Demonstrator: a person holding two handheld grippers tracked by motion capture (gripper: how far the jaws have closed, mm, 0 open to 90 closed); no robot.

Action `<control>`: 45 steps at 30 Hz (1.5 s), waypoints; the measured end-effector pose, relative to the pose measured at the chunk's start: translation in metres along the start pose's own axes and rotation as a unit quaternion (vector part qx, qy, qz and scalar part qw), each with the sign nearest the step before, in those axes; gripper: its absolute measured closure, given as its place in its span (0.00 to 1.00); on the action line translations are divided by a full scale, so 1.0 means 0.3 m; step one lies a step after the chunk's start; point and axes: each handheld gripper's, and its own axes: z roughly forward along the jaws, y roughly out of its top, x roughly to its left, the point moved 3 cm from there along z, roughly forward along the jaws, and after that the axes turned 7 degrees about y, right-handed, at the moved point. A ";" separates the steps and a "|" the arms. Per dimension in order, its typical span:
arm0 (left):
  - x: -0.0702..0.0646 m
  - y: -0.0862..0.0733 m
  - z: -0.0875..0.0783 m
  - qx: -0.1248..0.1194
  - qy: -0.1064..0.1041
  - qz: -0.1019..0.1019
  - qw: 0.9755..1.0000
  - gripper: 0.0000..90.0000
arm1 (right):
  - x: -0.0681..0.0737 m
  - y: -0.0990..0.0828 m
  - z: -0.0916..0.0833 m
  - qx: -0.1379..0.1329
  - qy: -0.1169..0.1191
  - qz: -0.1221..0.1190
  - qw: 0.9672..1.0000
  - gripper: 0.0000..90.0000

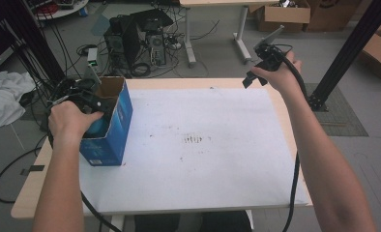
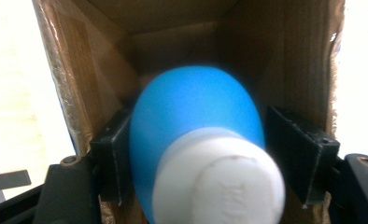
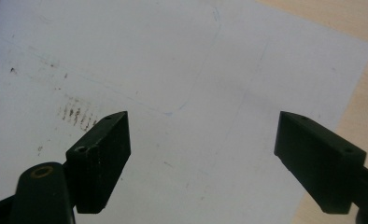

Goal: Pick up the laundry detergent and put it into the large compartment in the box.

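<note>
box: blue cardboard box (image 1: 109,126), open top, brown inside. Sits on the left edge of the white sheet (image 1: 203,145), which covers most of the table (image 1: 34,193).
left hand: left hand (image 1: 68,122) at the box's open top, reaching in from its left side.
left gripper: left gripper (image 2: 194,154) is down inside the box, between its brown walls.
left jaws: narrow gap, one pad on each side of the bulb. Left pad is at the bulb's skin; right pad shows a thin gap. Can't tell if either still presses.
bulb: blue rubber bulb (image 2: 196,121) with white cap (image 2: 219,182) is inside the box, between the left jaws, cap end toward the camera. In the high view a blue patch of it (image 1: 97,126) shows just right of the left hand.
sheet marks: dark smudges (image 1: 194,139) right of the box, mid-sheet.
right hand: right hand (image 1: 279,75) is raised, well right of the box, over the sheet's far right corner.
right gripper: right gripper (image 3: 203,154) looks down on the bare sheet, with the table edge at its right.
right jaws: wide apart, nothing between them.
</note>
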 end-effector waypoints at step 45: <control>-0.510 -0.013 -0.293 -0.082 0.037 0.159 0.983 0.05 | 0.041 -0.046 -0.046 -0.003 0.005 -0.006 1.000 0.20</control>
